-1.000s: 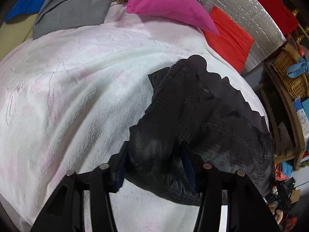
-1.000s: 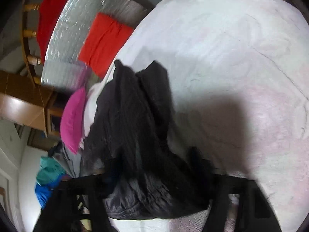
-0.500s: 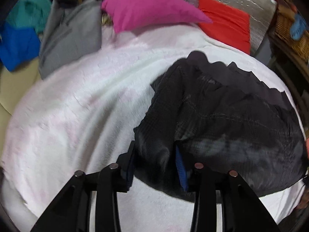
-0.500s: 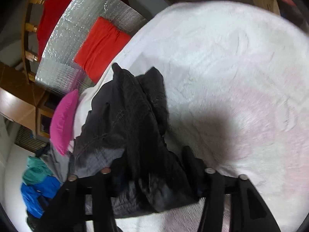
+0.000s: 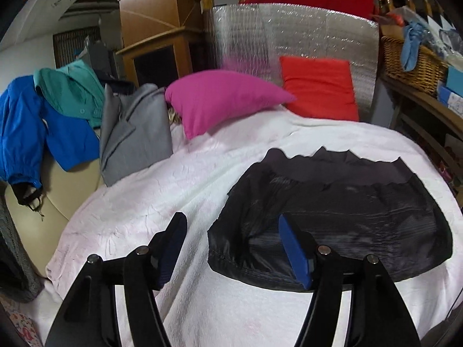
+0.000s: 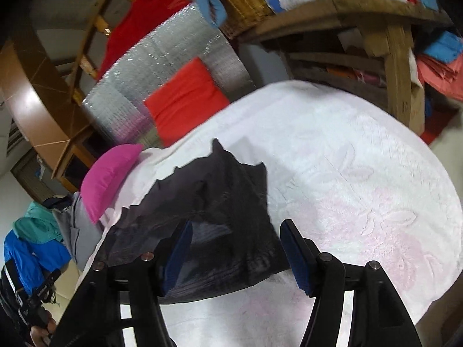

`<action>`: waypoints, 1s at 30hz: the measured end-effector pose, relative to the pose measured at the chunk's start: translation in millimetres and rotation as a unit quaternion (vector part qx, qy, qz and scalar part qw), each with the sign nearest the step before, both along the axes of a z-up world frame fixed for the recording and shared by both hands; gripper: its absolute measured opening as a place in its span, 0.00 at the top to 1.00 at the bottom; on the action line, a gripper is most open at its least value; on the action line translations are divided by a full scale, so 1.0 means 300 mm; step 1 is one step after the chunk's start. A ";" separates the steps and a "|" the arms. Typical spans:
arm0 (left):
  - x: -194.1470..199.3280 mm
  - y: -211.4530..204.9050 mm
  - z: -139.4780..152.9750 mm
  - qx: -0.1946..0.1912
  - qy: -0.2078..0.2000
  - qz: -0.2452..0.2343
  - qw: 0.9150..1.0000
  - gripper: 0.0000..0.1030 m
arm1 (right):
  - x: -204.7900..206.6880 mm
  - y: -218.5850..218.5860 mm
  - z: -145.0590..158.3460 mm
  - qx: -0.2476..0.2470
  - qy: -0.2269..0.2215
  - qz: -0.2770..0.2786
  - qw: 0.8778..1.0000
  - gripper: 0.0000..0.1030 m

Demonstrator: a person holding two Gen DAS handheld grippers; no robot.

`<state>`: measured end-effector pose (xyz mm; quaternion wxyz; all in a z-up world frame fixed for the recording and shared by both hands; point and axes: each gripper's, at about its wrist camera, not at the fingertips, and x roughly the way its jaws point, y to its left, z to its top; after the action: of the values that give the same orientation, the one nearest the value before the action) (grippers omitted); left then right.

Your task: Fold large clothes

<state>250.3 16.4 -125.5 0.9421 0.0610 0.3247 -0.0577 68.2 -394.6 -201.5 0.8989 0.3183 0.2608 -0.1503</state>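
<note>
A black garment (image 5: 332, 217) lies folded in a compact block on the white bedspread (image 5: 173, 190). My left gripper (image 5: 231, 248) is open and empty, raised just in front of the garment's near left corner. In the right wrist view the same black garment (image 6: 208, 225) lies flat, and my right gripper (image 6: 235, 253) is open and empty above its near right edge. Neither gripper touches the cloth.
A pink pillow (image 5: 222, 101) and a red cushion (image 5: 321, 86) lean on a silver foil panel (image 5: 289, 34) at the bed's head. Grey (image 5: 133, 127), teal (image 5: 72, 89) and blue (image 5: 34, 133) clothes pile at the left. A wicker basket (image 5: 411, 60) and wooden shelves (image 6: 376, 43) stand right.
Both grippers opened and let go of the black garment, then lifted and drew back. The garment now lies flat on the bedspread.
</note>
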 end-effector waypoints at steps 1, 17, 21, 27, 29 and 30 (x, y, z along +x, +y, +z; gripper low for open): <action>-0.016 -0.003 0.015 0.001 -0.005 -0.001 1.000 0.35 | 0.003 0.018 0.014 -0.003 -0.003 0.004 1.000 0.35; -0.136 -0.035 0.083 0.007 -0.033 -0.009 0.999 0.34 | -0.016 0.112 0.064 -0.023 -0.015 0.032 0.999 0.31; -0.071 -0.043 0.015 0.024 -0.009 -0.003 1.000 0.33 | 0.051 0.092 0.010 -0.026 0.011 0.037 0.999 0.31; 0.150 -0.008 -0.172 0.060 0.069 0.003 0.996 0.30 | 0.210 -0.060 -0.087 -0.023 0.061 0.016 0.998 0.31; 0.249 0.016 -0.224 0.056 0.095 0.005 0.994 0.30 | 0.268 -0.115 -0.115 -0.015 0.072 0.009 0.997 0.31; 0.310 0.024 -0.245 0.049 0.111 0.003 0.993 0.30 | 0.299 -0.139 -0.129 -0.011 0.074 0.009 0.997 0.32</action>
<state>343.3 23.7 -199.2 0.8961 0.0991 0.4302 -0.0449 158.1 -436.2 -240.3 0.8821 0.2940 0.3273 -0.1685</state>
